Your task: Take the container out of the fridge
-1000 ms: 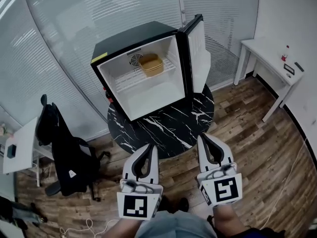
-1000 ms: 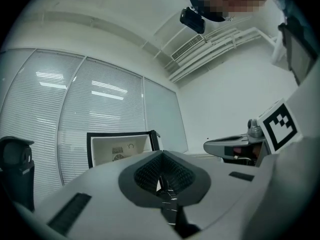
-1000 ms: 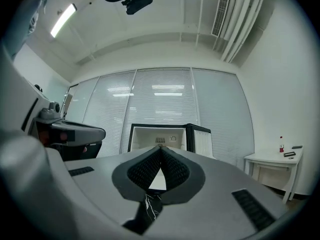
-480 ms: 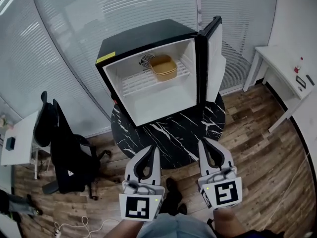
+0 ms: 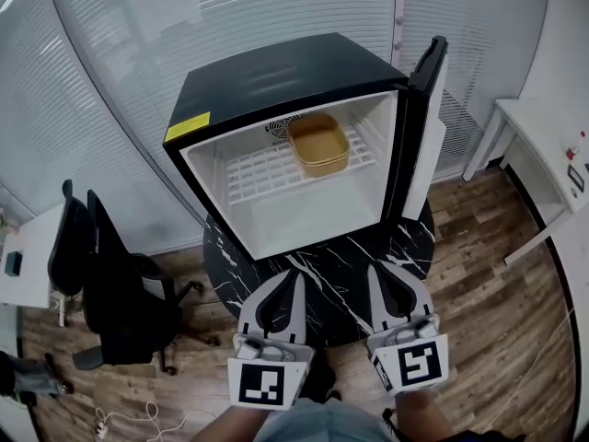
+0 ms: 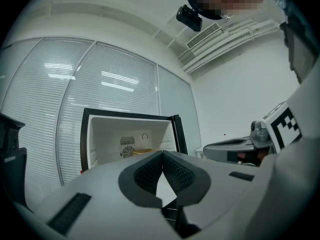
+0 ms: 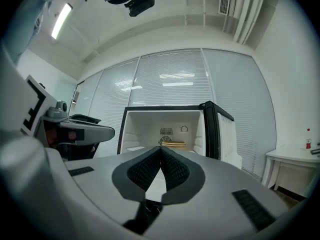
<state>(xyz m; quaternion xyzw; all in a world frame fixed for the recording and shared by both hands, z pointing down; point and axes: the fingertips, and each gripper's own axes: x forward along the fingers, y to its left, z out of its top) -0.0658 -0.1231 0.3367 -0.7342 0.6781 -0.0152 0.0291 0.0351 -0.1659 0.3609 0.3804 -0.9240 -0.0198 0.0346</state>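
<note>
A tan, open-topped container (image 5: 319, 144) sits on the white wire shelf at the back right of a black mini fridge (image 5: 267, 86). The fridge door (image 5: 427, 122) stands swung open on the right. My left gripper (image 5: 296, 277) and right gripper (image 5: 375, 272) point level at the fridge from in front of the table, side by side, well short of the container. Both are shut with nothing between their pads. The left gripper (image 6: 162, 153) view shows the container (image 6: 143, 151) just above its tips. In the right gripper (image 7: 161, 148) view the container (image 7: 173, 144) lies straight ahead.
The fridge stands on a round black marble table (image 5: 363, 258). A black office chair (image 5: 115, 288) is at the left, with a white desk (image 5: 26, 261) beyond it. Another white desk (image 5: 550, 145) is at the right. Glass walls with blinds close off the back.
Both grippers have moved forward toward the fridge, and the fridge now looks larger and nearer. The jaws stayed shut and the container has not moved.
</note>
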